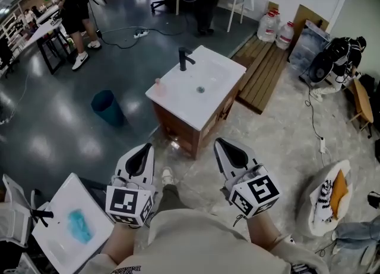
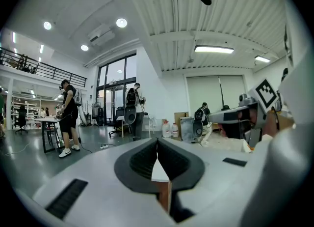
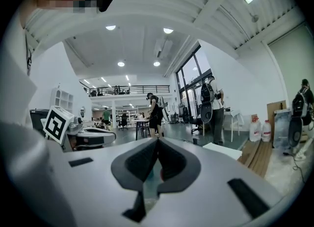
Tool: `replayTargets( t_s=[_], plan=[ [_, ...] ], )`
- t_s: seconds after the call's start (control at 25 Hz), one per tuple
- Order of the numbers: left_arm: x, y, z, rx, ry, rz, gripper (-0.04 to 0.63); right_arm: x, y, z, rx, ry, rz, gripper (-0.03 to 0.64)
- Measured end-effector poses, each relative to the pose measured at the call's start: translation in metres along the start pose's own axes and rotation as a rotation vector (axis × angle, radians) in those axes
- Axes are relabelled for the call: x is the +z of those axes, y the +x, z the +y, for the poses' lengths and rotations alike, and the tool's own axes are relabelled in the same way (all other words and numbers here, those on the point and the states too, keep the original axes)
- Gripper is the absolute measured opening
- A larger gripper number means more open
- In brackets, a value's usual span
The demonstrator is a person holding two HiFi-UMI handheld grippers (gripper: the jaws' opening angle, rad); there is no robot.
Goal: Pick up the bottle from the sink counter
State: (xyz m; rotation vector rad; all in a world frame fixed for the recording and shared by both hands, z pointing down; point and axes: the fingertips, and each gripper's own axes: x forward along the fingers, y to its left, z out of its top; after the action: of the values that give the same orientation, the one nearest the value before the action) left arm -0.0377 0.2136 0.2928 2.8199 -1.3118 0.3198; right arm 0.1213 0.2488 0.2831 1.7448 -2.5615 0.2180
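A white sink counter (image 1: 214,98) on a wooden cabinet stands on the floor ahead of me, with a black faucet (image 1: 185,59) at its far edge. A small pale pink bottle (image 1: 158,83) stands on the counter's left corner. My left gripper (image 1: 146,147) and right gripper (image 1: 218,143) are held side by side, well short of the counter and pointing toward it. Both are shut, with nothing between their jaws. In the left gripper view the jaws (image 2: 157,140) meet, and the right gripper (image 2: 236,118) shows alongside. The right gripper view shows its jaws (image 3: 157,140) shut too.
A dark blue bin (image 1: 108,108) stands left of the cabinet. A wooden pallet (image 1: 264,71) and water jugs (image 1: 276,28) lie to the right behind it. A person (image 1: 74,6) stands at the back left. A white board (image 1: 62,210) lies at my lower left, a pale bag (image 1: 329,196) at my right.
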Motion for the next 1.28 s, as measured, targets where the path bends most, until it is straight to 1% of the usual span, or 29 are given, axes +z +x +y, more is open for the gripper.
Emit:
replayTargets(
  t_s=[0.32, 0.64, 0.8, 1.08, 1.28],
  plan=[
    [-0.001, 0.06, 0.06, -0.015, -0.015, 0.027, 0.006, 0.004, 0.085, -0.019, 0.001, -0.01, 0.045, -0.003],
    [0.001, 0.122, 0.145, -0.034, -0.027, 0.06, 0.008, 0.011, 0.186, -0.032, -0.013, -0.01, 0.1, -0.003],
    [0.006, 0.149, 0.189, -0.038, -0.04, 0.053, 0.008, 0.017, 0.238, -0.033, -0.016, -0.021, 0.12, -0.003],
    [0.01, 0.19, 0.256, -0.065, -0.039, 0.046, 0.008, 0.029, 0.32, -0.032, -0.033, -0.04, 0.134, -0.003],
    [0.008, 0.211, 0.287, -0.082, -0.046, 0.052, 0.008, 0.032, 0.363, -0.032, -0.043, -0.041, 0.136, -0.003]
  ],
)
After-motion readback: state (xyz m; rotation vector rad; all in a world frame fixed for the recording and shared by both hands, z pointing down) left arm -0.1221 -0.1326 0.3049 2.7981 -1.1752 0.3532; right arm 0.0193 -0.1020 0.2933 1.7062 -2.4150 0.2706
